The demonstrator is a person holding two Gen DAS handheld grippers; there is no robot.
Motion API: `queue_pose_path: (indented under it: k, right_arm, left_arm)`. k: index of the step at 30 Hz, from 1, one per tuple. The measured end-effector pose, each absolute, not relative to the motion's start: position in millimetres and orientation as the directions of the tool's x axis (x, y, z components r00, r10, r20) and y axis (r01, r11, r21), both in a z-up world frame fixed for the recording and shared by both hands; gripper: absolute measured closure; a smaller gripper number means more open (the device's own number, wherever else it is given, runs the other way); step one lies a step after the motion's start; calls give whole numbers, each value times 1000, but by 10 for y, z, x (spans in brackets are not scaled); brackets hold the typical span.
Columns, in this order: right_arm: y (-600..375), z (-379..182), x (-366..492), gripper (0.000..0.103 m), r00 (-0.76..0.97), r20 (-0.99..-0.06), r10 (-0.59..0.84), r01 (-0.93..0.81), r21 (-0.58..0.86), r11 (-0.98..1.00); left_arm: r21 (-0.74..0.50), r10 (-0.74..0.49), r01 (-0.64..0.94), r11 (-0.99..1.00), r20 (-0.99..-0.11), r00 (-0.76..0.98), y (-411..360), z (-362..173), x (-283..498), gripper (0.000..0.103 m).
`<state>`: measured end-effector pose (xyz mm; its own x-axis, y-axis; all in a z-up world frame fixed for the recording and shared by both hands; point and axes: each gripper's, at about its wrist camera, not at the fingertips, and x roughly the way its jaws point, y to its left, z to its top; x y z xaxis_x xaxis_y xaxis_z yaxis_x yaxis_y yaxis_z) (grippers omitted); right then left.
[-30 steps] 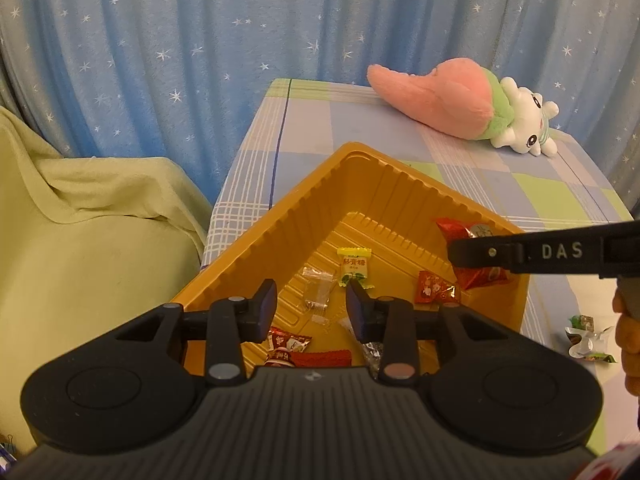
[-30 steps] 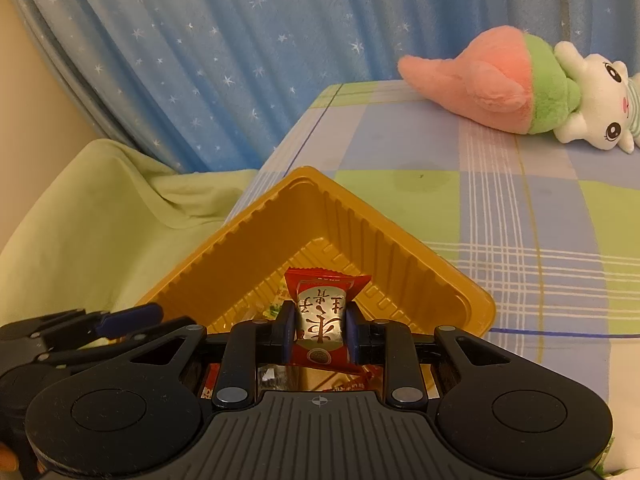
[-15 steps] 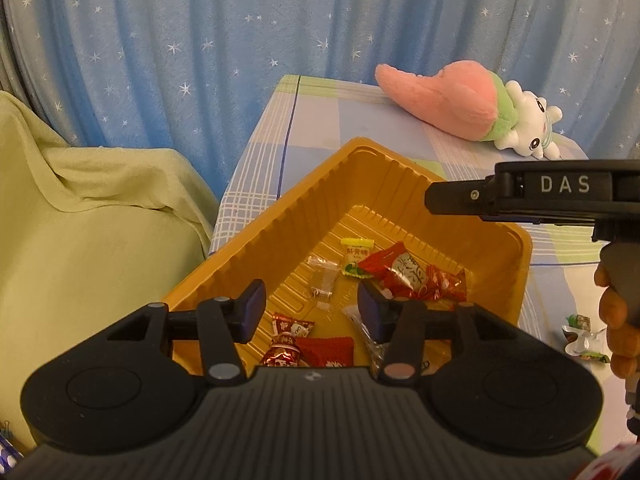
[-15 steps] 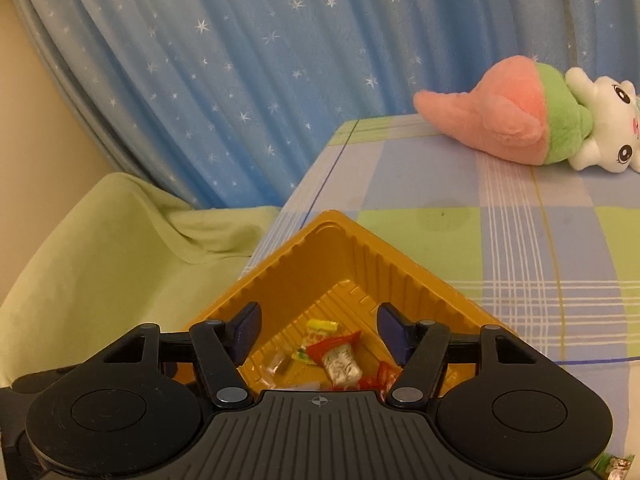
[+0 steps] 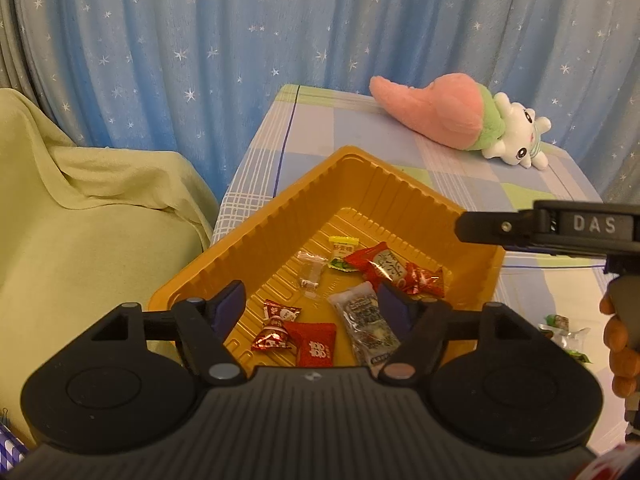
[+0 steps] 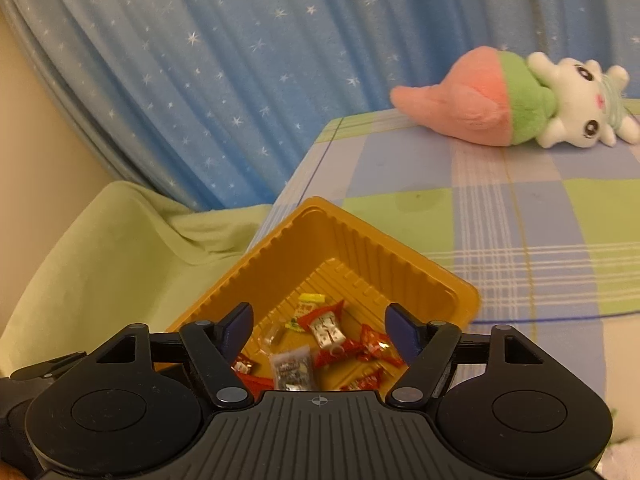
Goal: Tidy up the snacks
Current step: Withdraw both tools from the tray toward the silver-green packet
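An orange ribbed tray sits at the near corner of the checked tablecloth. Several wrapped snacks lie in it, among them a red-and-white packet, a silver packet, a red square packet and a yellow-green candy. My left gripper hangs above the tray's near side, jaws opening and gripping nothing. My right gripper hovers over the tray too, jaws opening, the red-and-white packet lying loose below. In the left wrist view the right gripper shows side-on at the right.
A pink, green and white plush toy lies at the back of the table. Loose wrapped snacks sit on the cloth right of the tray. A green blanket covers a seat on the left, with a blue starred curtain behind.
My right gripper has let go of the red-and-white packet, which now lies in the tray. Both grippers' jaws have spread wider, and both have drawn up and back from the tray.
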<state>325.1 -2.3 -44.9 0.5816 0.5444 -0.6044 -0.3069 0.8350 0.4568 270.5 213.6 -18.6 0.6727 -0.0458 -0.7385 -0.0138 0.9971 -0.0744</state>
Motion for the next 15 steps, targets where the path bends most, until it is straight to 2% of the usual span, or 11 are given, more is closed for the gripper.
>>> queue_pose_path:
  k: [4,15]
  right_arm:
    - [-189,-418,3093,25,599,-597,534,-288,461,839]
    - [-664,-387,2591,24,623,-607,493,-233,458,858]
  left_arm:
    - [-77,-49,-10,997,-730,682,2061,-124,2588,31]
    - [-78,-74,24,997,-723,687,1779,-31,2238,28]
